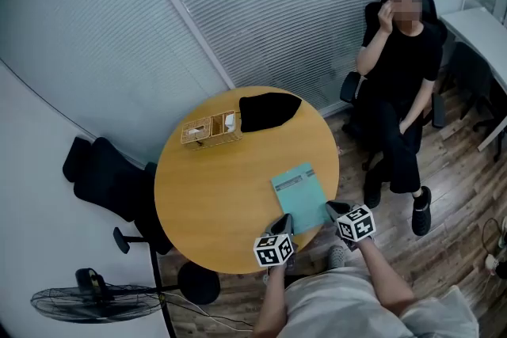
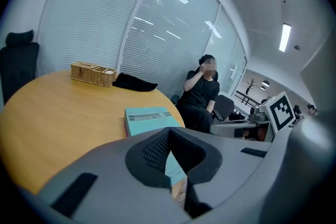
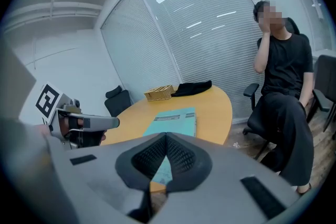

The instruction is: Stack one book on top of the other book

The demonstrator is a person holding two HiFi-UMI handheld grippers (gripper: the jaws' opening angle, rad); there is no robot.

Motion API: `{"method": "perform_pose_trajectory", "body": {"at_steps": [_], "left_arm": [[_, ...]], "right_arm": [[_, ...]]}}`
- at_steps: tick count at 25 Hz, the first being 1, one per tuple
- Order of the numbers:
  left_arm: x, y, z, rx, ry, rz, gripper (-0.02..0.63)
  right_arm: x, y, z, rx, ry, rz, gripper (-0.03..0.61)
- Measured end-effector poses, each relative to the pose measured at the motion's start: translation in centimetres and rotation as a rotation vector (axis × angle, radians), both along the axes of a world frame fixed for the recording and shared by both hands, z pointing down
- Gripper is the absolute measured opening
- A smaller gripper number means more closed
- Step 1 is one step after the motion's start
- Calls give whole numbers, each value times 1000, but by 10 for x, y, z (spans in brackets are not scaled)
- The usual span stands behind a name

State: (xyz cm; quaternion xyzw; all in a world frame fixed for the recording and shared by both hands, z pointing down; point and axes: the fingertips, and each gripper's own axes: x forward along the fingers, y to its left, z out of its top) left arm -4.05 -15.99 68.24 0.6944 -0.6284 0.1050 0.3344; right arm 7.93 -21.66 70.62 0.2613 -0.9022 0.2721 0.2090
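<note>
One fan: black (image 1: pixel 79 301), on the floor at the near left.
One empty chair: black (image 1: pixel 107 182), just left of the table.
One table: round, wooden (image 1: pixel 214 194), in the middle of the room.
One basket: wicker (image 1: pixel 210 130), on the table's far side, with dividers inside.
One cloth: black (image 1: pixel 268 110), just right of the basket at the table's far edge.
One book cover on show: teal book (image 1: pixel 299 198), flat on the near right part of the table. In the left gripper view a pinkish edge shows under the cover; whether that is a second book I cannot tell.
Two grippers, left first: left gripper (image 1: pixel 283 225) (image 2: pixel 169 131) at the book's near left corner, jaws closed together with nothing between them. Contact with the book cannot be told.
Right gripper: (image 1: pixel 337 208) (image 3: pixel 166 135) at the book's near right corner, jaws likewise closed and empty.
One seated person: in black (image 1: pixel 400 67), on a second chair at the far right, one hand raised to the face.
One desk: white (image 1: pixel 483 32), at the far right edge.
</note>
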Motion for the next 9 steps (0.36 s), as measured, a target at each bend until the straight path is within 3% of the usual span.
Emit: {"method": "perform_pose_trajectory", "body": {"at_steps": [9], "left_arm": [[-9,-13,-5,32,-17,18,26]], "right_arm": [[-10,-18,-10,37,-18,3,21]]}}
